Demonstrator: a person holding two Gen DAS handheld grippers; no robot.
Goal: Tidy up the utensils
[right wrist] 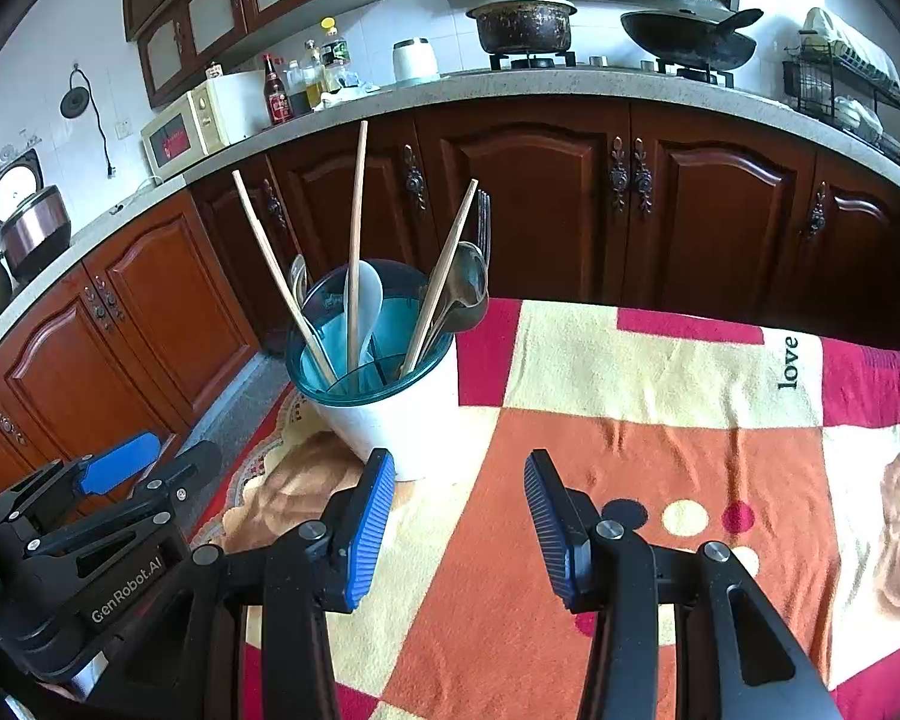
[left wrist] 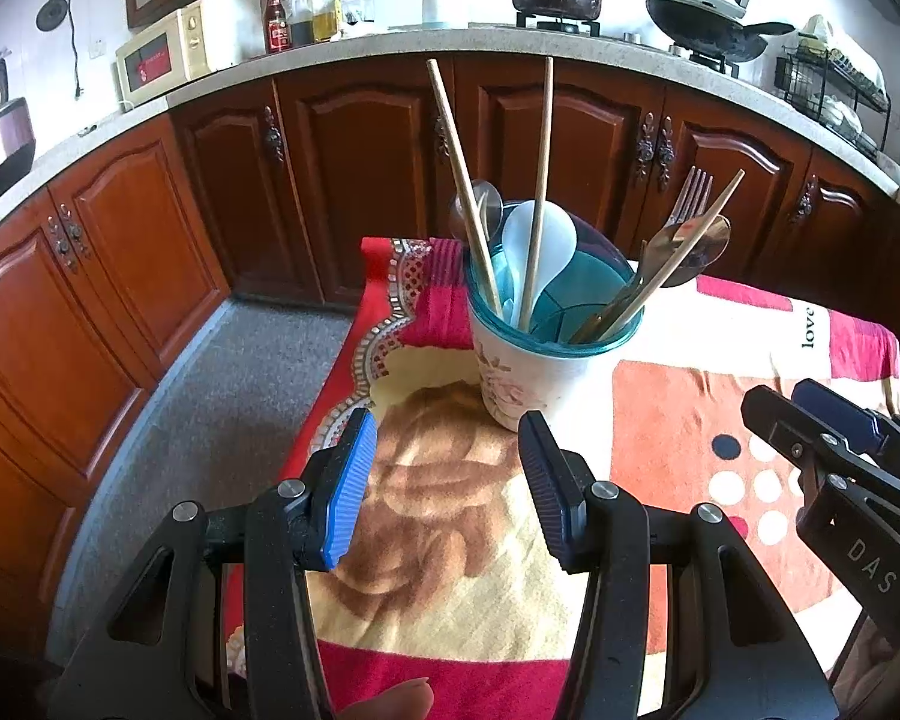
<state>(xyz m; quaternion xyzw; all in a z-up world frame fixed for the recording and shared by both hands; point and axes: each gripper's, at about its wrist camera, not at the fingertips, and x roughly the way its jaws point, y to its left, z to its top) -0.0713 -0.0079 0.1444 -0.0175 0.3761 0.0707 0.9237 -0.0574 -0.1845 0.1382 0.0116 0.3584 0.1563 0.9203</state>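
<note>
**Both grippers empty before a full utensil holder**

We see the utensil holder (left wrist: 534,372) standing upright in the centre of the left wrist view, on a patterned blanket (left wrist: 678,420) that covers the table. It is a white cup with a floral print and a teal insert divided into compartments. In it stand three wooden chopsticks (left wrist: 459,180), a white plastic spoon (left wrist: 546,240), a metal spoon (left wrist: 696,246) and a fork (left wrist: 693,192). Another metal spoon bowl peeks out behind the left chopstick, mostly hidden. We cannot tell which compartment holds which piece, because the rim and the white spoon cover the dividers.

Our left gripper (left wrist: 447,480) fills the bottom of that view, jaws apart, nothing between the blue pads, only blanket showing in the gap. It sits just short of the holder's base; whether the right pad touches the cup we cannot say. A fingertip is cut off at the bottom edge.

In the right wrist view the holder (right wrist: 390,414) appears left of centre, leaning from lens distortion. Our right gripper (right wrist: 459,516) has its jaws apart too and grips nothing, with the cup just beyond its left pad. The other gripper intrudes at the lower left, partly cut off.

Behind, a counter (right wrist: 570,90) carries a microwave (right wrist: 180,132), bottles, a pot and a wok; the bottle labels are too small to read.
</note>
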